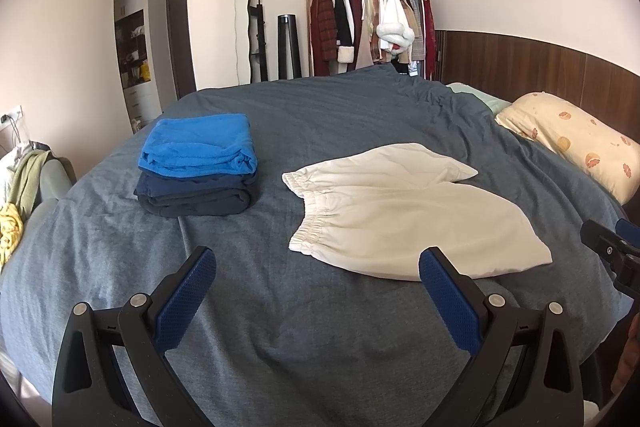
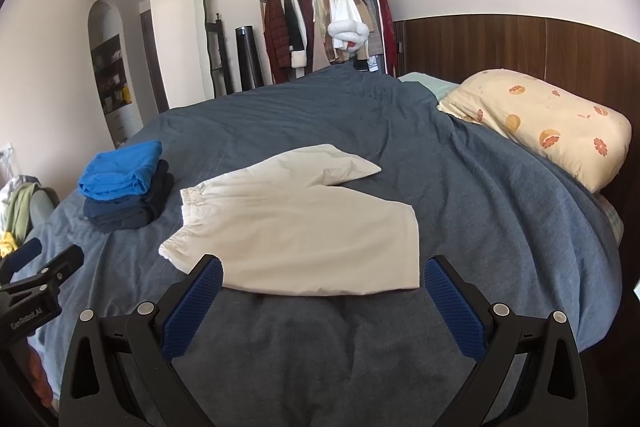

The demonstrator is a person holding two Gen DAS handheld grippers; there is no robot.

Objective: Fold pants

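Cream-white shorts (image 1: 400,211) lie spread flat on the blue-grey bed cover (image 1: 280,307), elastic waistband to the left, both legs pointing right. They also show in the right wrist view (image 2: 304,223). My left gripper (image 1: 318,263) is open and empty, held above the cover just in front of the shorts' near edge. My right gripper (image 2: 324,271) is open and empty, in front of the near leg's lower edge. The right gripper's side shows at the left wrist view's right edge (image 1: 612,247); the left gripper shows at the right wrist view's left edge (image 2: 36,267).
A stack of folded clothes, bright blue (image 1: 200,145) on dark navy (image 1: 196,197), sits left of the shorts. A patterned yellow pillow (image 2: 540,123) lies at the headboard on the right. A clothes rack (image 1: 368,23) and mirror stand beyond the bed.
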